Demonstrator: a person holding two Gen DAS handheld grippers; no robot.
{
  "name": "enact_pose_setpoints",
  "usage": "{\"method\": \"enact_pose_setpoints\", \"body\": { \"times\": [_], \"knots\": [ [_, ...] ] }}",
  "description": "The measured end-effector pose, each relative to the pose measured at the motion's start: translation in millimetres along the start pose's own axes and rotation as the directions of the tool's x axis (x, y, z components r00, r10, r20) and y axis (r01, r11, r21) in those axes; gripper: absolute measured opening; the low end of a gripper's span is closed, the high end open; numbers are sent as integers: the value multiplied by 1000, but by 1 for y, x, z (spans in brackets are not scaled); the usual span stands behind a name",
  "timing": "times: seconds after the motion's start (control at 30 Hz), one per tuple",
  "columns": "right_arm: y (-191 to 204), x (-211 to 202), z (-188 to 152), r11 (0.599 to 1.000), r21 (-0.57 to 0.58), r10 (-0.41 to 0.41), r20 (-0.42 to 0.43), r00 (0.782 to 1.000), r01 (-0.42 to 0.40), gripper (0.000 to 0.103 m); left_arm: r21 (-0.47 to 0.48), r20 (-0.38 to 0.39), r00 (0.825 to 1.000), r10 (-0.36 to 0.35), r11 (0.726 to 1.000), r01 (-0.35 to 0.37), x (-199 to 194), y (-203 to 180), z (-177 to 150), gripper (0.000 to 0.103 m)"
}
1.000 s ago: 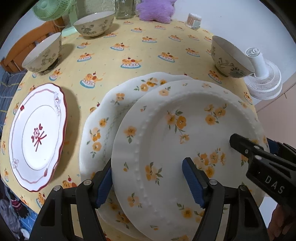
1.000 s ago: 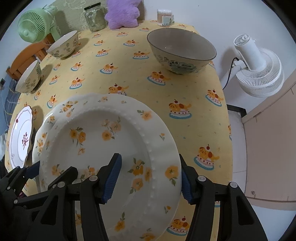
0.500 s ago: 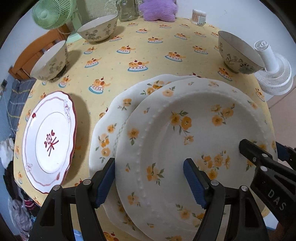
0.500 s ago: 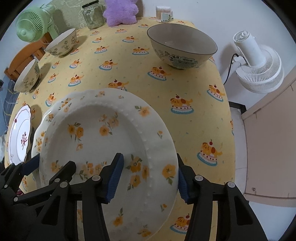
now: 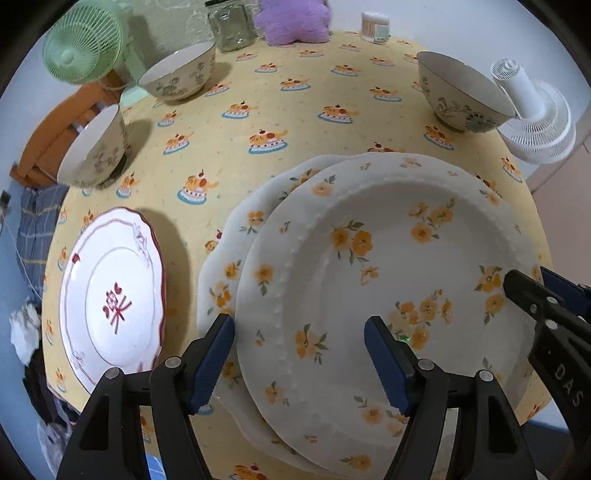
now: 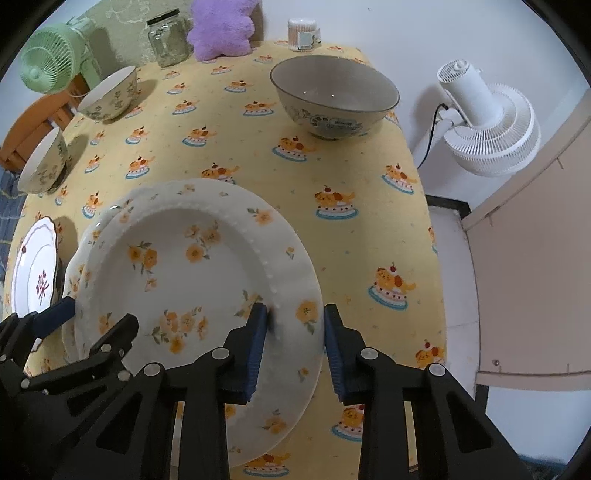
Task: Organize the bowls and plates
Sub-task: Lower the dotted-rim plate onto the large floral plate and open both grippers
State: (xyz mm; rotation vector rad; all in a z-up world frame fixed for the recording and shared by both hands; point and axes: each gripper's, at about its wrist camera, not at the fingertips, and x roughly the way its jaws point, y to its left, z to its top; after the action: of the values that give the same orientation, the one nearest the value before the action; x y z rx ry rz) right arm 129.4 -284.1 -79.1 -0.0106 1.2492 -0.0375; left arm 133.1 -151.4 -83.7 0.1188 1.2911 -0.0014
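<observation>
A white plate with orange flowers (image 5: 388, 266) lies on a second flowered plate (image 5: 229, 266), offset to the right; it also shows in the right wrist view (image 6: 192, 273). My left gripper (image 5: 299, 354) is open, its jaws astride the top plate's left rim. My right gripper (image 6: 295, 332) is closing on the top plate's right rim, jaws astride it with a narrow gap. A red-rimmed plate (image 5: 110, 306) lies at the left. Three bowls stand on the table: far right (image 6: 332, 96), back left (image 5: 177, 72) and left (image 5: 94, 151).
The yellow tablecloth (image 5: 280, 110) covers a small table. A glass jar (image 5: 231, 24), purple plush (image 5: 291, 20) and toothpick box (image 5: 375, 31) stand at the back. A green fan (image 5: 83, 44) is back left, a white fan (image 6: 487, 125) beyond the right edge.
My right gripper's jaws have narrowed around the top plate's right rim. Both cameras have pulled back and up a little. The plates have not moved.
</observation>
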Motion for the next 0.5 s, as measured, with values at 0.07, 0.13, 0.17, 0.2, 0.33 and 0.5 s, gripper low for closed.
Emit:
{"method": "enact_pose_setpoints", "body": {
  "times": [0.07,0.13,0.17,0.2,0.33,0.5],
  "knots": [
    [0,1,-1,1000,17,0,-11,1000,0,34,9,-2,1000,-12,1000,12,0,3,0,75],
    [3,1,-1,1000,23,-8,-12,1000,8,34,16,-6,1000,-21,1000,21,0,7,1,75],
    [5,1,-2,1000,25,-13,-15,1000,13,34,22,-6,1000,-23,999,23,1,8,2,75],
    [6,2,-2,999,29,-16,-19,1000,16,34,28,-7,1000,-25,999,25,1,9,2,75],
    [11,5,-3,998,51,-24,-38,999,26,35,47,-7,999,-36,998,37,1,15,4,75],
    [18,8,-3,997,69,-37,-46,998,40,37,70,-12,999,-39,997,40,2,20,5,75]
  ]
}}
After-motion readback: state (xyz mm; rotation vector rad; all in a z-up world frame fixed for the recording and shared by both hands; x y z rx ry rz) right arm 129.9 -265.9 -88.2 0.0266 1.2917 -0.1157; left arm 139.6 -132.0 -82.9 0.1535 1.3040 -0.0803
